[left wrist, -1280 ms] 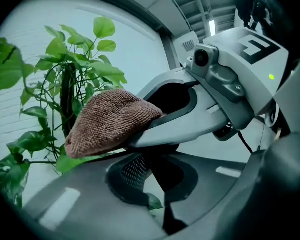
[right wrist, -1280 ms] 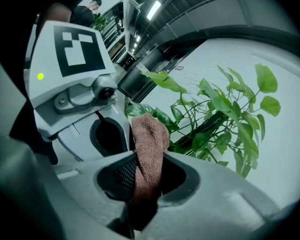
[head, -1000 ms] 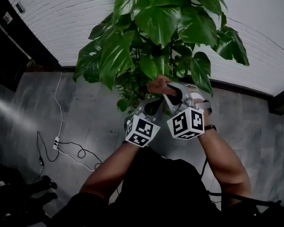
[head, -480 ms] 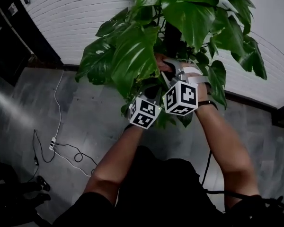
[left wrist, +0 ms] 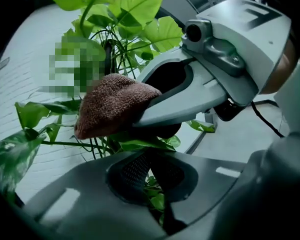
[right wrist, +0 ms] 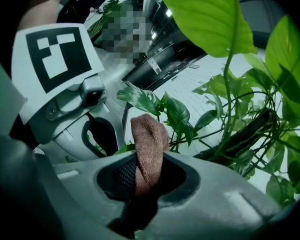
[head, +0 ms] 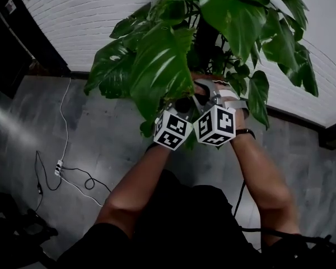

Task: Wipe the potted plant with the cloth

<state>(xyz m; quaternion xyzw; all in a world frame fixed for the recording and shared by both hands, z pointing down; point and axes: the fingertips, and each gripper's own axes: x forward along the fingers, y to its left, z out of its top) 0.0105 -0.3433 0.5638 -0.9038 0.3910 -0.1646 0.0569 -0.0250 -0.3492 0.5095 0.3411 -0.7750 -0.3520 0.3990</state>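
Note:
The potted plant (head: 162,66) fills the head view's top with large glossy leaves; its pot is hidden. Both grippers reach up under the foliage, only their marker cubes (head: 172,130) (head: 215,125) showing there. My right gripper (right wrist: 145,171) is shut on a brown cloth (right wrist: 149,134) that sticks up out of its jaws. In the left gripper view that cloth (left wrist: 112,109) lies on top of a leaf (left wrist: 140,145). My left gripper (left wrist: 150,166) sits just below, shut on that leaf. The two grippers are almost touching.
A white brick wall (head: 73,21) stands behind the plant. On the grey floor at the left lie a power strip and cable (head: 59,167). A dark cabinet (head: 5,43) stands at the far left. Stems and leaves (right wrist: 250,129) crowd the right gripper's right side.
Over the last second both grippers rose together into the foliage, and the leaves now hang over them. Little has moved in the last half second.

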